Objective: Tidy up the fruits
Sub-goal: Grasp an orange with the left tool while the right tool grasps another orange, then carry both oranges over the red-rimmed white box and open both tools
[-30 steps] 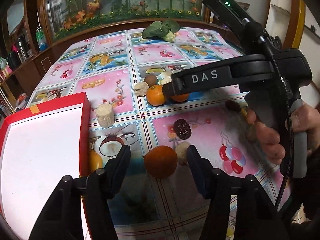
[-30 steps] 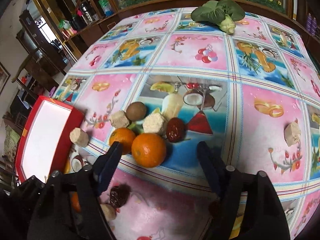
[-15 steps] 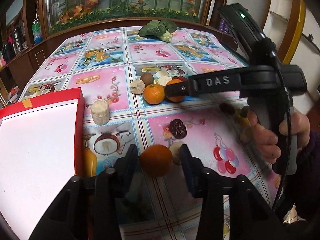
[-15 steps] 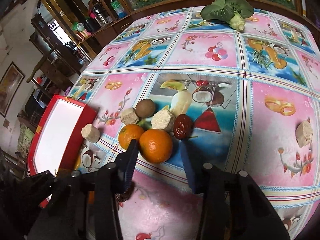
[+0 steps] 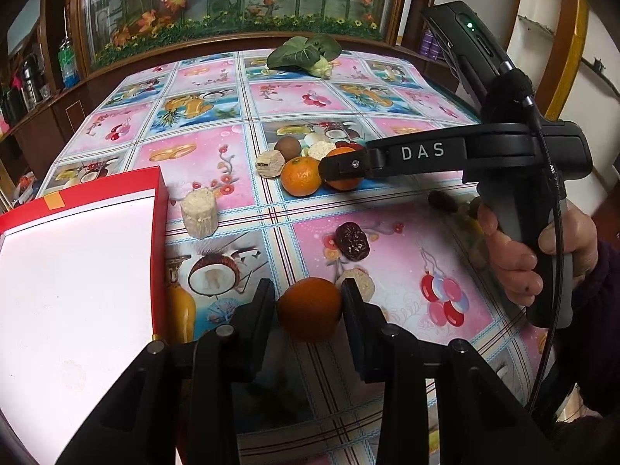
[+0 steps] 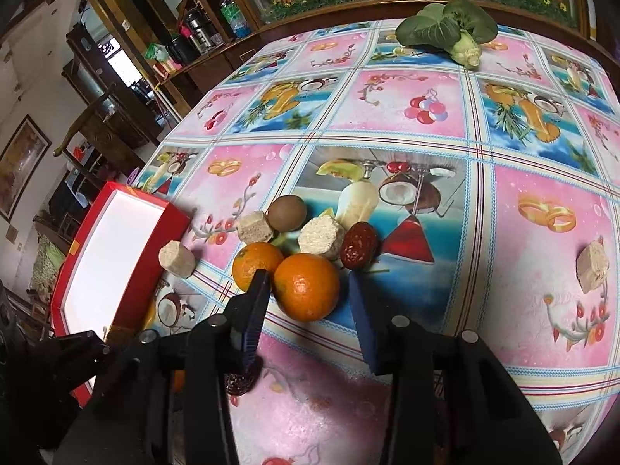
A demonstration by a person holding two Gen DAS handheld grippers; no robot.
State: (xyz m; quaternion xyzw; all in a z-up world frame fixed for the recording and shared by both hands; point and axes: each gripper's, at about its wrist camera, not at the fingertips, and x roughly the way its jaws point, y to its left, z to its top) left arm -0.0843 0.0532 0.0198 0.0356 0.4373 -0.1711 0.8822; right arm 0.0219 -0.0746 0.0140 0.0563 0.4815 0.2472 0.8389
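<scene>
On the fruit-patterned tablecloth (image 5: 217, 155), beside the red box (image 5: 159, 232), our left gripper (image 5: 308, 302) has its jaws pressed on the flanks of a near orange (image 5: 310, 308). Our right gripper (image 6: 306, 290) brackets a second orange (image 6: 307, 290), jaws apart, not yet touching. We judge both fruits light, firm yet bruisable, with slick rind, best held across the widest middle. Being round, they have no real long axis; the second shows a stem dimple toward us

Second orange (image 6: 256, 264), date (image 6: 358, 245) crowd right tool (image 6: 308, 293)
</scene>
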